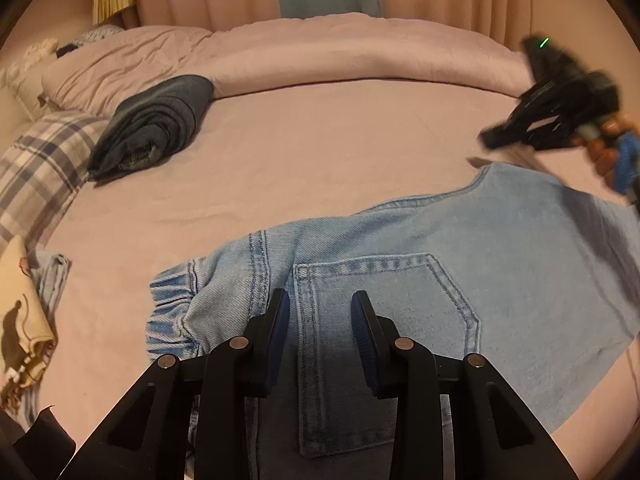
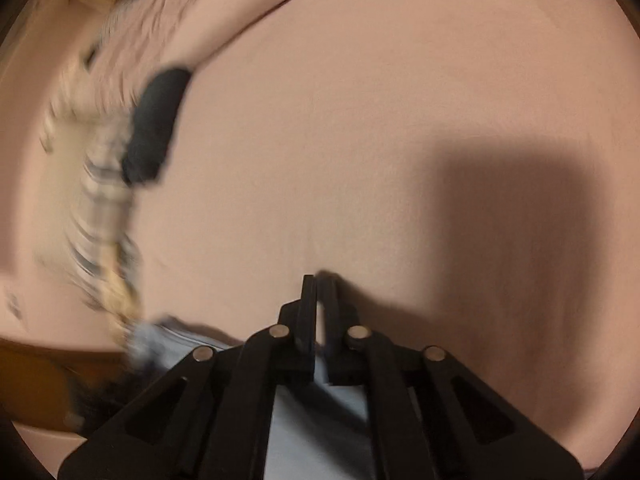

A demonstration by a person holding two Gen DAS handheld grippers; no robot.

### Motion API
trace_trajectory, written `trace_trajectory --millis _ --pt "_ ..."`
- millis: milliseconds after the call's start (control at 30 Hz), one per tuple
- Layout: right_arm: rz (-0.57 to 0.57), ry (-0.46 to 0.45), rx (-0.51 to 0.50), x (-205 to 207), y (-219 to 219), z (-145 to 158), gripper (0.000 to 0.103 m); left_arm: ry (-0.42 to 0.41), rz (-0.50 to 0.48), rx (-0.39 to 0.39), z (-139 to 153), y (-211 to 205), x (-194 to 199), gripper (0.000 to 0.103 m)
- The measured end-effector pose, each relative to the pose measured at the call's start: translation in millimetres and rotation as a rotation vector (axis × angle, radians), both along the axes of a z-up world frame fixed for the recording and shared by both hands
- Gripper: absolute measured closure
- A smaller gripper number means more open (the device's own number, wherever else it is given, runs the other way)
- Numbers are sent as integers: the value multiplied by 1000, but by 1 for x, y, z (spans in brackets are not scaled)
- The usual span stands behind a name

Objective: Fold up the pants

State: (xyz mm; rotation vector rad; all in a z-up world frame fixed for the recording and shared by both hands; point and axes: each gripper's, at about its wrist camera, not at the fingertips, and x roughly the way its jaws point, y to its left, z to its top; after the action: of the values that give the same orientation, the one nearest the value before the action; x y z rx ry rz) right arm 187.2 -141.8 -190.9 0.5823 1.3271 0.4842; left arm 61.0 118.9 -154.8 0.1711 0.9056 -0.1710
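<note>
Light jeans (image 1: pixel 460 248) lie flat on the bed (image 1: pixel 320 140), back pocket up. Our left gripper (image 1: pixel 320 308) hovers over the pocket, jaws apart, nothing clamped. Right gripper (image 2: pixel 318 284) closed, empty, above the sheet. Folded dark jeans (image 1: pixel 156 124) lie near the pillows (image 1: pixel 44 160).

A pink-sheeted bed (image 1: pixel 320 152) carries light-blue denim pants (image 1: pixel 460 248) near, a dark folded denim bundle (image 1: pixel 156 124) far left.

Left gripper (image 1: pixel 320 308) black with blue ribbed pads, silver pivot pins, right gripper (image 2: pixel 318 284) black too
</note>
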Motion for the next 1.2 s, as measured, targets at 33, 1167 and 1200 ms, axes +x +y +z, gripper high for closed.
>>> trace_trajectory --millis 33,1167,1200 --pt "21 -40 15 -6 0 12 95 -2 -6 6 3 -3 -1 67" --pt "-499 -118 -519 -313 -228 44 101 39 16 122 -5 -41 13 38" --pt "-512 -117 -552 -314 -228 47 93 26 18 125 1 -44 9 38"
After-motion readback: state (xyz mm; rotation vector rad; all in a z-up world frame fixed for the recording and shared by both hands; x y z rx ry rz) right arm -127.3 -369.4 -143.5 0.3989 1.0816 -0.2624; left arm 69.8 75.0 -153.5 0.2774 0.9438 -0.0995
